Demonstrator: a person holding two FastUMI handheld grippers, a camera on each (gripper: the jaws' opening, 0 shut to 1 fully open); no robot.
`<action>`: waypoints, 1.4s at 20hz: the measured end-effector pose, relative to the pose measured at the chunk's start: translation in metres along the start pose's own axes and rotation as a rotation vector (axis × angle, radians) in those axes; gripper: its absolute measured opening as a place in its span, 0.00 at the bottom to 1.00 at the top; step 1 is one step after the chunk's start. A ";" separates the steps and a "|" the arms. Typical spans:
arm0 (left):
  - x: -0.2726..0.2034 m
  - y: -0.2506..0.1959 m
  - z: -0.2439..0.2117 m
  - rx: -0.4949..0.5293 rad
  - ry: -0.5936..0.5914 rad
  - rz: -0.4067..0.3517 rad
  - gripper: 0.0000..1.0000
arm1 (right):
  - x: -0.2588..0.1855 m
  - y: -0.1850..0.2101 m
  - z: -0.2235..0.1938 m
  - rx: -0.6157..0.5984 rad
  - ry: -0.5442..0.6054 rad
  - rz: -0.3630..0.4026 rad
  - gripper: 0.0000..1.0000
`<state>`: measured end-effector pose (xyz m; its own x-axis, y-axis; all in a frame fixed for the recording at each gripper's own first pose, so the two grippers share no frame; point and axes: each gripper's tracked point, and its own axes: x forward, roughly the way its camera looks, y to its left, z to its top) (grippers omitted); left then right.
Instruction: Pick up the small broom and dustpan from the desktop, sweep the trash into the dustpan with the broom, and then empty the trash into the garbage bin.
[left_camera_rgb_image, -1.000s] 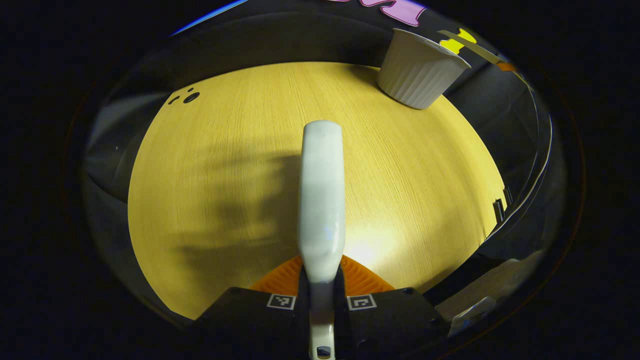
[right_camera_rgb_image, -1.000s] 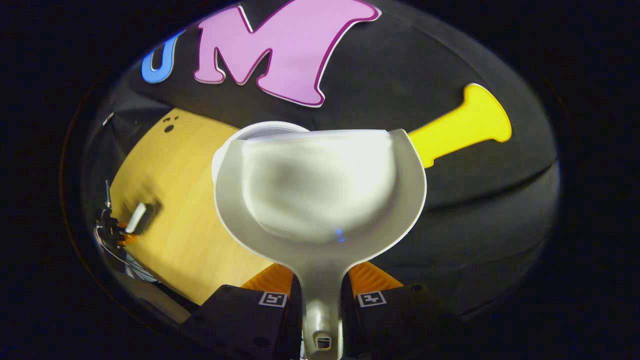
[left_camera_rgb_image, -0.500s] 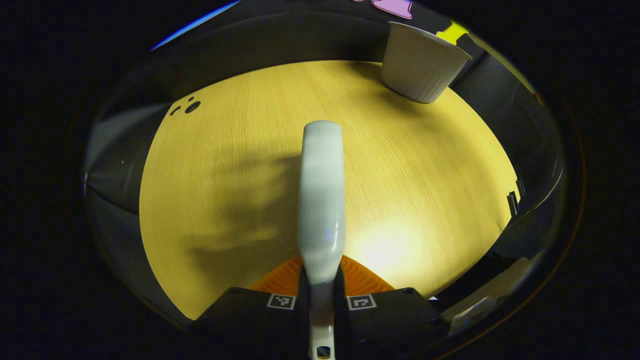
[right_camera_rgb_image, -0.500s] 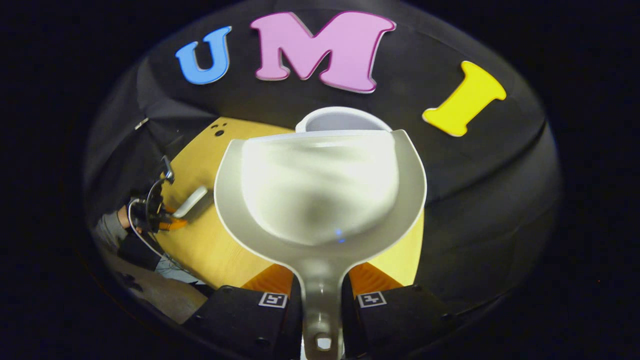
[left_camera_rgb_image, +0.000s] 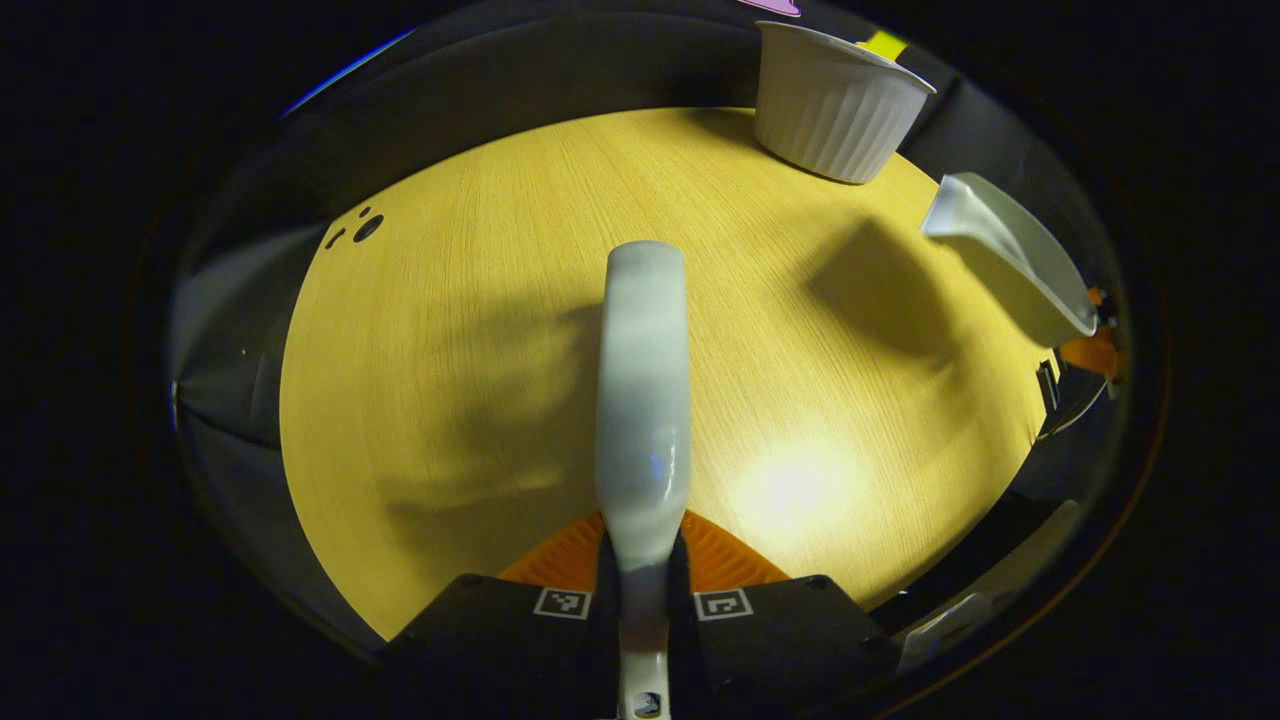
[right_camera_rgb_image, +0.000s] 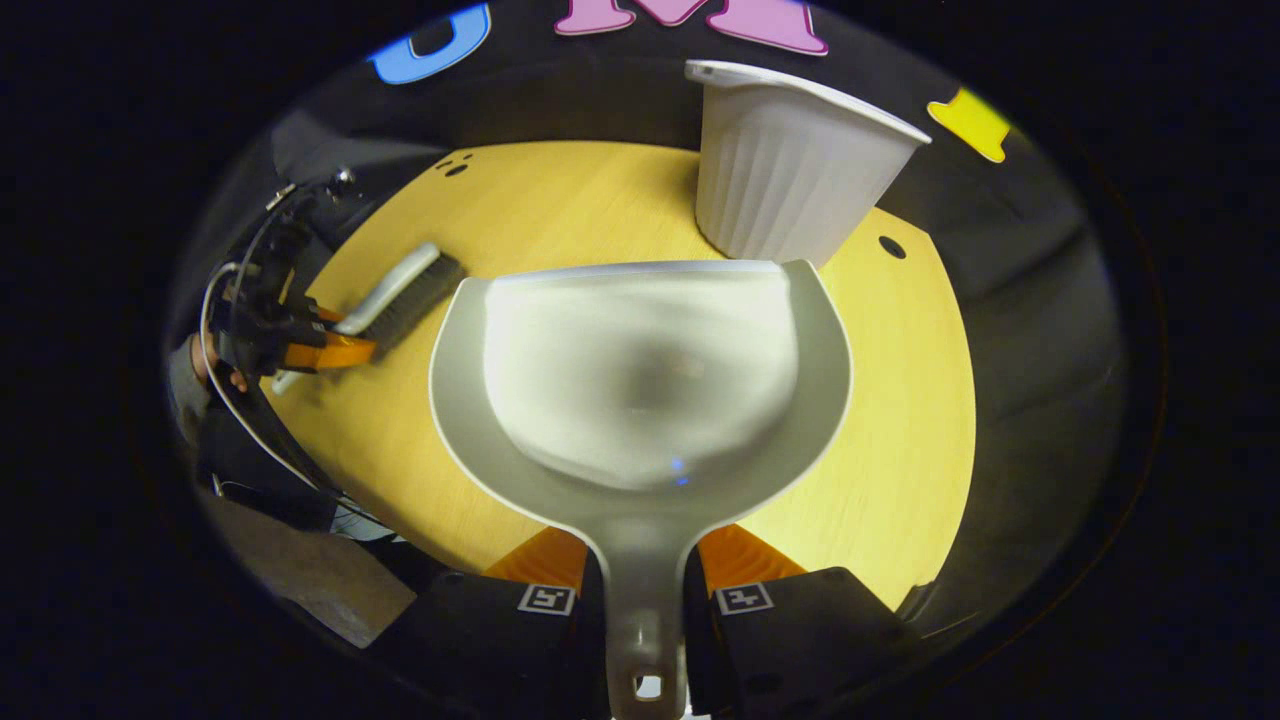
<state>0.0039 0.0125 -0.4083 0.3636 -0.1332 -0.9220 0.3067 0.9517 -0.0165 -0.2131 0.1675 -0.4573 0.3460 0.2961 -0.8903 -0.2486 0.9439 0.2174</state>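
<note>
Dustpan and broom held clear of the desk — bin at upper frame.

The right gripper (right_camera_rgb_image: 640, 575) is clamped on the dustpan (right_camera_rgb_image: 640, 380) handle, pan apparently empty; the left gripper (left_camera_rgb_image: 640, 560) is closed on the broom (left_camera_rgb_image: 643, 400); the garbage bin (right_camera_rgb_image: 790, 165) stands upper centre, the desktop (left_camera_rgb_image: 450, 350) seemingly swept.

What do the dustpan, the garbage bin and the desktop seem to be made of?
Dustpan: probably moulded plastic, pale and smooth, with a soft sheen on its scoop.
Garbage bin: likely plastic too, white and matte, with vertical ribs down its wall.
Desktop: looks like light wood or a wood-look laminate; fine straight grain lines and a glossy light spot.
</note>
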 end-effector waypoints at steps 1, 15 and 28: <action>0.001 -0.001 0.000 0.001 -0.003 0.005 0.23 | 0.011 0.002 -0.007 0.001 -0.001 -0.001 0.36; 0.005 0.001 -0.005 0.025 0.009 0.060 0.25 | 0.070 0.016 -0.027 0.001 0.022 0.022 0.38; -0.064 -0.005 -0.012 0.052 -0.081 0.105 0.49 | -0.030 0.013 0.013 0.107 -0.196 0.069 0.50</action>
<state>-0.0318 0.0199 -0.3540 0.4649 -0.0577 -0.8835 0.3080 0.9461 0.1003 -0.2151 0.1727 -0.4224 0.5035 0.3729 -0.7794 -0.1840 0.9276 0.3250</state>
